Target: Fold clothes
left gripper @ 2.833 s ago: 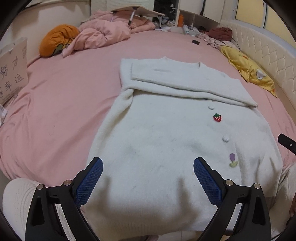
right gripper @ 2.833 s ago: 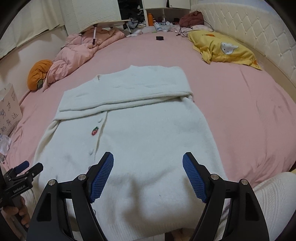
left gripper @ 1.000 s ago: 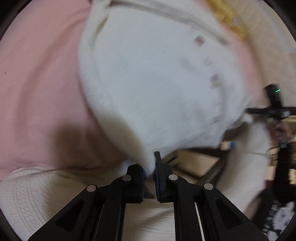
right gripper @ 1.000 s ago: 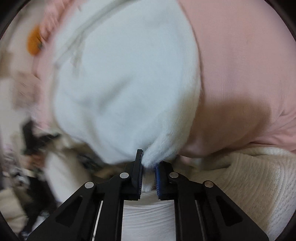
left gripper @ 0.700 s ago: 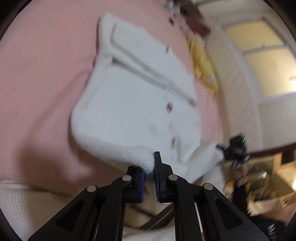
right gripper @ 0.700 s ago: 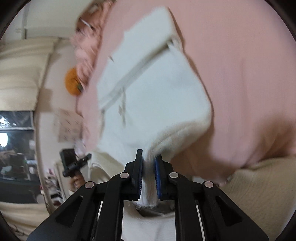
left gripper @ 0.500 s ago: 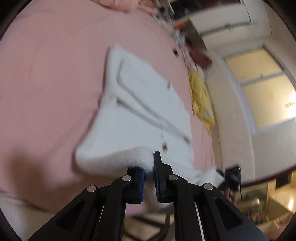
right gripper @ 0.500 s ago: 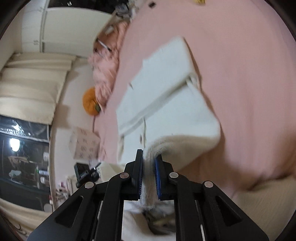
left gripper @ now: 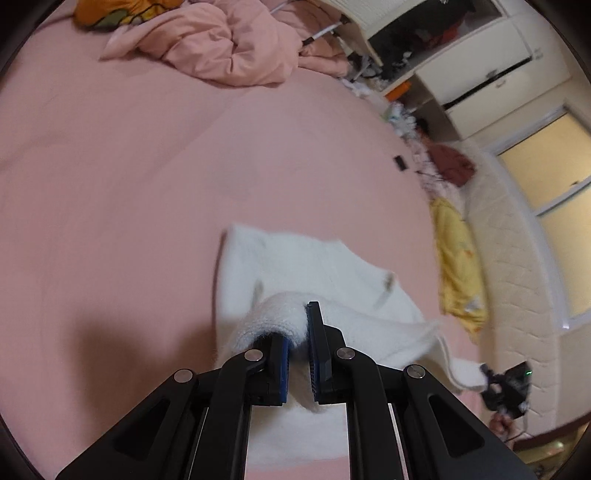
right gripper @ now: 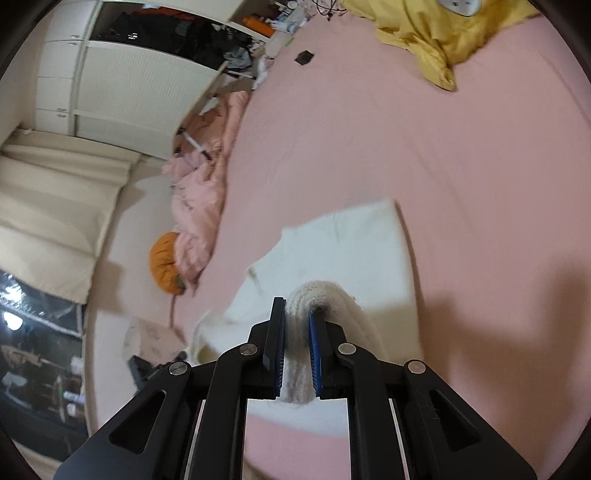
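Grippers first: left gripper (left gripper: pixel 297 354), at 6 o'clock of its own view, has its black fingers with blue pads drawn nearly together and pinched on the ribbed hem of the white cardigan (left gripper: pixel 306 273); the knit bulges over the left-hand pad and hangs down between the fingers. Right gripper (right gripper: pixel 297 350), likewise at 6 o'clock of its view, clamps another stretch of the same hem, the cream rib arching over its right-hand pad. Cardigan: lifted at the hem by both tools, its lower part raised off the pink bedsheet (left gripper: pixel 129 166), its upper part lying flat on the sheet just beyond the fingertips, toward 12 o'clock; motion blur softens its edges. At 4 o'clock in the left view the far corner of the hem runs to the other tool, held by a person's hand (left gripper: pixel 502 424). Further off: yellow blanket (left gripper: pixel 458 266) at 3 o'clock by the cream padded headboard (left gripper: pixel 517 280); small black object (left gripper: pixel 399 163) on the sheet at 2 o'clock; crumpled pink duvet (left gripper: pixel 221 40) at 12 o'clock; orange cushion (left gripper: pixel 107 11) at 11 o'clock. Farthest: white cupboards (left gripper: pixel 480 48) at 1 o'clock.
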`<state>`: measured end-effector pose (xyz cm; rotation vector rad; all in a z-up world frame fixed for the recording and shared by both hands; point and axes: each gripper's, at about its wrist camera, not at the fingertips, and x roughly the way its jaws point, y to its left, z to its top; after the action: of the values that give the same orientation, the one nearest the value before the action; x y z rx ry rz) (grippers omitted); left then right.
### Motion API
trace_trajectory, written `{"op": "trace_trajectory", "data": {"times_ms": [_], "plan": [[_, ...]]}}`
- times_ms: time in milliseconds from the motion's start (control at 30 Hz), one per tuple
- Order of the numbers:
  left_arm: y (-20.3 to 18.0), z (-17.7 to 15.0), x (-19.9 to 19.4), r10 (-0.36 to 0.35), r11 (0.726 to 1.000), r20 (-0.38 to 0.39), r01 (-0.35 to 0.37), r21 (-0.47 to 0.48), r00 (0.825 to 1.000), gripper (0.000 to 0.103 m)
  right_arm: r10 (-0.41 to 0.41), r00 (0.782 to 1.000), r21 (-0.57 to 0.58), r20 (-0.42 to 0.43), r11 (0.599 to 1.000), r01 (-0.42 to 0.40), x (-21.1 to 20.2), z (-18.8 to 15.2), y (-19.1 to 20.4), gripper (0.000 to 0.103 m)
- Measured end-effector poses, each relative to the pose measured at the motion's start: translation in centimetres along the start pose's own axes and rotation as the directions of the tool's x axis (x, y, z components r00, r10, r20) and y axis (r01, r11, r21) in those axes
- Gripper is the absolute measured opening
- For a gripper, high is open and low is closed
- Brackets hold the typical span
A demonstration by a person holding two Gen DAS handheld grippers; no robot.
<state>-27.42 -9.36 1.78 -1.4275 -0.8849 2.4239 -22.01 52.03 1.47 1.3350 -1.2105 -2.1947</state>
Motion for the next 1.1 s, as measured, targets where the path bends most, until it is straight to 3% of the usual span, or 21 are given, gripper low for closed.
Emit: {"op": "trace_trajectory", "data": {"times_ms": [133,200,367,433,500,567,600,667,700,733,767,800,833,867,900,933,1000,1100], "plan": [[0.6,3.8,4.3,0.030,0.999,-0.035,-0.031,-0.034,0.999,0.010,-0.012,1.000,0.058,-0.013,0.998,0.013,3.7,4.7,-1.7,0.012],[1.4,4.2,6.1,0.045,0.997,-0.065,-0.048,-0.054,0.997,0.010,-0.032,0.999,0.091,-0.032,0.995,0.035,5.9,6.6,-3.1,0.012],[2.9,4.5,10.0,0.086,0.994,-0.133,-0.094,-0.052,0.987,0.010,-0.073,0.994,0.180,-0.077,0.980,0.086,9.9,8.3,-7.5,0.012],[3.5,4.6,10.9,0.072,0.993,-0.155,-0.085,-0.076,0.985,0.010,-0.034,0.996,0.261,-0.077,0.964,0.053,10.7,8.2,-9.8,0.012],[4.3,5.0,10.9,0.027,0.991,-0.178,-0.050,-0.128,0.984,0.011,0.061,0.997,0.375,-0.048,0.926,-0.038,11.1,8.1,-11.6,0.012],[5.2,5.5,10.6,-0.055,0.977,-0.197,0.012,-0.213,0.979,0.013,0.164,0.986,0.495,-0.007,0.858,-0.139,11.4,8.0,-13.4,0.016],[5.7,5.8,10.4,-0.096,0.966,-0.204,0.042,-0.256,0.974,0.015,0.212,0.977,0.552,0.031,0.811,-0.194,11.4,7.8,-14.3,0.023],[6.7,5.9,8.9,-0.206,0.922,-0.145,0.143,-0.360,0.968,0.024,0.250,0.955,0.614,0.158,0.733,-0.294,10.3,7.2,-15.6,0.035],[6.8,5.9,8.1,-0.230,0.909,-0.114,0.172,-0.379,0.967,0.038,0.206,0.956,0.610,0.207,0.737,-0.291,9.2,7.0,-15.8,0.048],[6.9,5.8,7.2,-0.251,0.896,-0.082,0.199,-0.396,0.965,0.053,0.144,0.964,0.579,0.224,0.776,-0.251,8.0,7.0,-15.4,0.054],[6.7,5.9,6.0,-0.211,0.910,-0.042,0.181,-0.373,0.977,0.059,0.086,0.967,0.543,0.239,0.814,-0.206,6.8,7.1,-14.9,0.058],[5.9,5.8,4.3,-0.103,0.948,-0.004,0.097,-0.303,0.995,0.066,0.045,0.971,0.472,0.233,0.868,-0.154,6.0,7.1,-13.6,0.058],[5.0,5.7,3.2,-0.012,0.971,0.029,0.019,-0.237,1.000,0.068,0.007,0.976,0.366,0.217,0.926,-0.088,5.5,6.8,-11.3,0.058],[4.1,5.5,2.1,0.076,0.983,0.067,-0.063,-0.172,0.995,0.068,-0.032,0.979,0.258,0.204,0.966,-0.022,5.5,6.2,-8.9,0.058],[2.2,4.6,0.8,0.154,0.986,0.146,-0.142,-0.092,0.977,0.069,-0.072,0.978,0.141,0.196,0.989,0.045,5.5,5.5,-6.4,0.058],[0.7,3.5,0.9,0.158,0.987,0.166,-0.156,-0.024,0.973,0.072,-0.113,0.973,0.002,0.202,0.993,0.115,6.3,3.9,-3.4,0.058],[-2.3,1.2,1.9,0.151,0.979,0.162,-0.170,0.110,0.975,0.083,-0.187,0.955,-0.270,0.231,0.931,0.247,7.9,0.7,2.5,0.060],[-6.7,-3.7,5.8,0.186,0.930,0.111,-0.211,0.300,0.976,0.085,-0.244,0.926,-0.548,0.287,0.752,0.368,12.8,-5.2,8.2,0.064]]}}
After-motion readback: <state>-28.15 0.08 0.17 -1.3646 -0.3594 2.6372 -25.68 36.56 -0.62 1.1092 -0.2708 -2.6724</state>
